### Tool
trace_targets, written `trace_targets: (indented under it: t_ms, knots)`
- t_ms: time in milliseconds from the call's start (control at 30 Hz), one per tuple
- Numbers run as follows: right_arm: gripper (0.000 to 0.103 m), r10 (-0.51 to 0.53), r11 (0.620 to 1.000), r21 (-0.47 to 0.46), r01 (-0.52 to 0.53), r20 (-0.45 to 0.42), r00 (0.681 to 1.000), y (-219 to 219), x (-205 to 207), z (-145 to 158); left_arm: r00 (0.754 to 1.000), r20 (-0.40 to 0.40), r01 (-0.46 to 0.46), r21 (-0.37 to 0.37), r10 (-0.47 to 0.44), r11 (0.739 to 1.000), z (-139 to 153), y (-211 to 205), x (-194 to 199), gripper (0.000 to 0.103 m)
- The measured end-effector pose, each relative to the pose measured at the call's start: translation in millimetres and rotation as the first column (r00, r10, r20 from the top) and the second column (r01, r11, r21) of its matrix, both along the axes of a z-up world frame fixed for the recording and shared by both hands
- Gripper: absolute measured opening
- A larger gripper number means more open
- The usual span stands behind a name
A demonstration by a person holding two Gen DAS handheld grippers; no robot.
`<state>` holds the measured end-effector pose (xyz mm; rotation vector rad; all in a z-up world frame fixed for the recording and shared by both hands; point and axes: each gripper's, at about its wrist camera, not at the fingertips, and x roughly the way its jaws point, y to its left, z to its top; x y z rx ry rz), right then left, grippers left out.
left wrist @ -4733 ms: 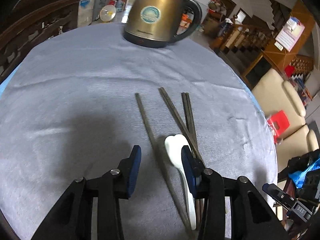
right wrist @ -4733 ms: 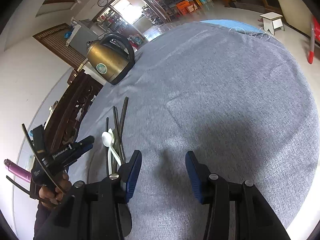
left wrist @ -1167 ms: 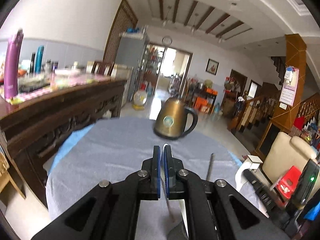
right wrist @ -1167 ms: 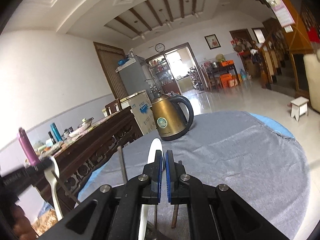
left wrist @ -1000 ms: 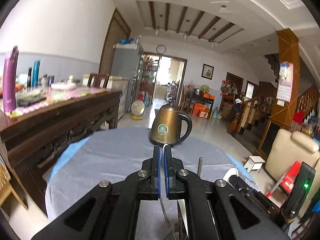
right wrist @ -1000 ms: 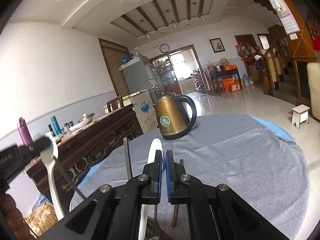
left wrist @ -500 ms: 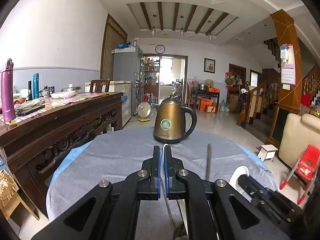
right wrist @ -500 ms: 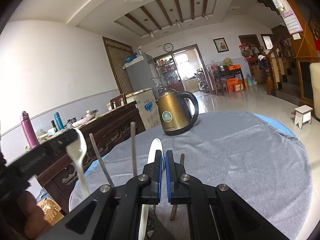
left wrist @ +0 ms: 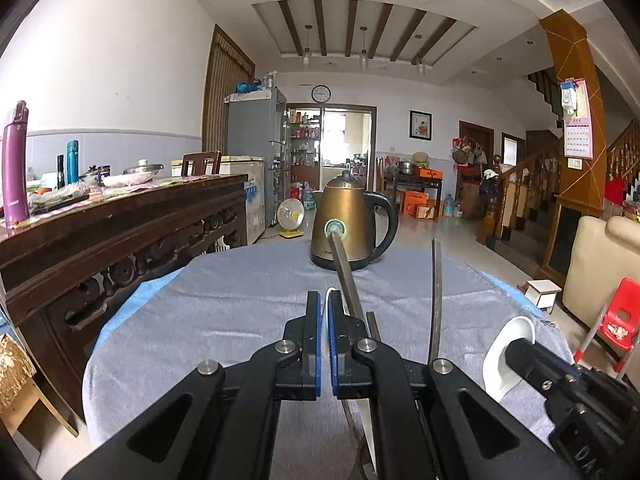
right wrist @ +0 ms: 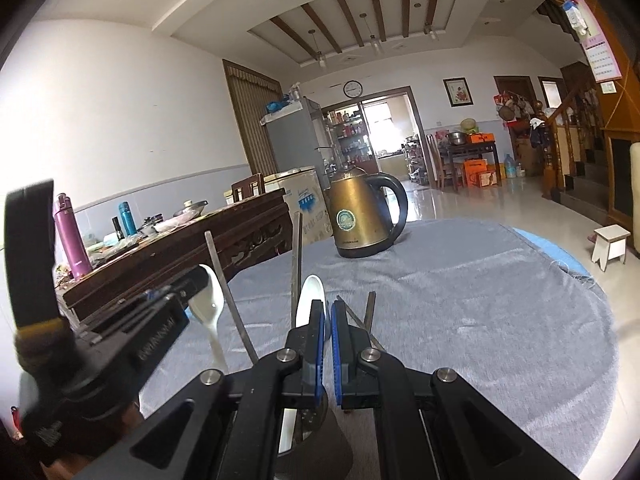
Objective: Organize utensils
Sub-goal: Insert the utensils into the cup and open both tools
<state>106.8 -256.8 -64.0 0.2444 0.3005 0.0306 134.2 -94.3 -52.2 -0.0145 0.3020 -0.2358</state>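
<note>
Left gripper (left wrist: 324,312): blue pads clamped together on a white spoon (right wrist: 210,300) whose bowl juts up past the fingertips; in the left wrist view only a white sliver shows between the pads. A dark chopstick (left wrist: 346,276) rises just right of the jaws, tilted up and away, its tip crossing the kettle's badge; whether the pads grip it cannot be told.

Right gripper (right wrist: 328,316): pads clamped together on a second white spoon (right wrist: 310,300), bowl standing upright ahead of the fingertips. Another chopstick (right wrist: 297,260) stands nearly upright just left of that bowl, and a short dark end (right wrist: 371,312) shows right of the pads.

Both grippers are held above the round table with its grey cloth (right wrist: 480,300), side by side, each in the other's view.

Surroundings: brass-coloured electric kettle (left wrist: 348,224) at the cloth's far edge, straight ahead of both jaws. Dark carved sideboard (left wrist: 120,232) to the left, carrying a purple flask (left wrist: 14,160) and crockery. Red plastic chair (left wrist: 622,316) and cream sofa to the right.
</note>
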Motion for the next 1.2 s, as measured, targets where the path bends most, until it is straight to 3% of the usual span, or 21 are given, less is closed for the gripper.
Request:
trace_targets:
  t_ms: [333, 900, 933, 1000, 1033, 1067, 1200]
  knots:
    - [0.005, 0.019, 1.0, -0.006, -0.019, -0.019, 1.0, 3, -9, -2, 0.997, -0.062, 0.049, 0.007, -0.049, 0.999, -21, 3, -7, 0.003]
    - [0.006, 0.062, 0.998, -0.004, -0.063, -0.051, 0.997, 8, -16, -3, 0.986, -0.119, 0.118, -0.012, -0.119, 0.993, -21, 14, -19, 0.004]
    - [0.01, 0.068, 0.998, 0.004, -0.068, -0.057, 0.996, 8, -16, -3, 0.985, -0.118, 0.121, -0.014, -0.122, 0.993, -20, 16, -20, 0.009]
    - [0.03, 0.068, 0.998, 0.015, -0.067, -0.066, 0.996, 6, -16, -3, 0.986, -0.113, 0.124, -0.01, -0.125, 0.992, -18, 18, -23, 0.025]
    - [0.045, 0.064, 0.998, 0.024, -0.062, -0.066, 0.996, 5, -18, -3, 0.987, -0.107, 0.121, -0.006, -0.121, 0.993, -18, 19, -24, 0.036]
    - [0.053, 0.059, 0.998, 0.034, -0.057, -0.058, 0.997, 3, -19, -2, 0.989, -0.098, 0.115, -0.002, -0.115, 0.993, -17, 20, -25, 0.04]
    - [0.053, 0.02, 0.999, 0.032, -0.02, -0.012, 1.0, -3, -28, 4, 0.991, -0.091, 0.098, -0.012, -0.099, 0.995, -14, 27, -26, 0.041]
